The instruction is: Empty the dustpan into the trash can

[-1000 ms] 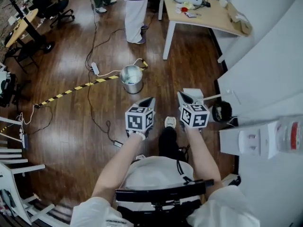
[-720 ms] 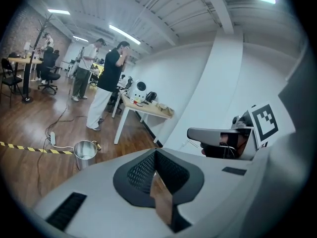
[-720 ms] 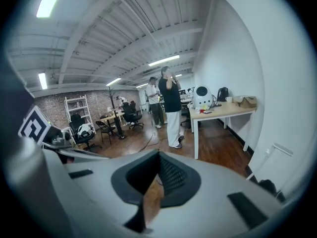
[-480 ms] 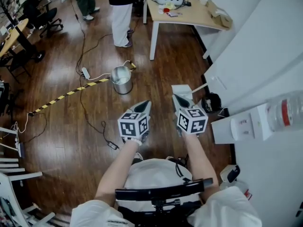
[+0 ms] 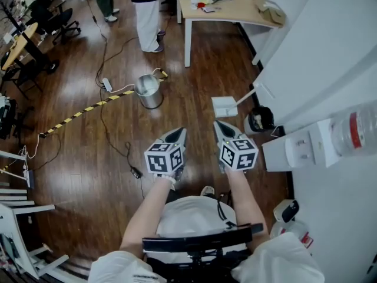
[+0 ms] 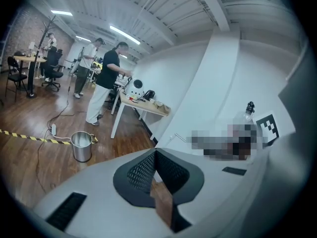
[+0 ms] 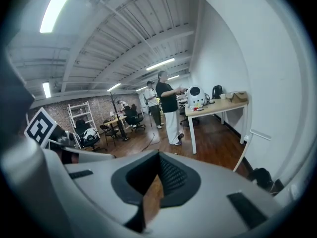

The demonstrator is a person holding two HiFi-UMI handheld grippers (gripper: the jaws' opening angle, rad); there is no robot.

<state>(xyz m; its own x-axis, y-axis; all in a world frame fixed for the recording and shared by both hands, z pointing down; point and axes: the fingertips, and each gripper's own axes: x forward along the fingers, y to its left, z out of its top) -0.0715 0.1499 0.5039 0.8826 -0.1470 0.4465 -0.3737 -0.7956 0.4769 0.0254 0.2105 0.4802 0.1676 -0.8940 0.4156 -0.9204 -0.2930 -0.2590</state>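
1. The left gripper [image 5: 178, 133] and right gripper [image 5: 219, 125] are held side by side at frame centre over the wooden floor [image 5: 88, 158]. Each has its jaws pressed together, with nothing between them.
2. The white dustpan [image 5: 224, 106] stands on the floor just above the right gripper.
3. The steel pail [image 5: 148, 91] stands up and left of centre, apart from the dustpan.

Bystander [image 5: 147, 22] cut off, pic's top edge

From the head view, the trash can [image 5: 148, 91] stands on the floor [image 5: 88, 158] at eleven o'clock and the dustpan [image 5: 224, 106] at one o'clock near the wall [image 5: 306, 69], with the table [image 5: 235, 15] farther behind.
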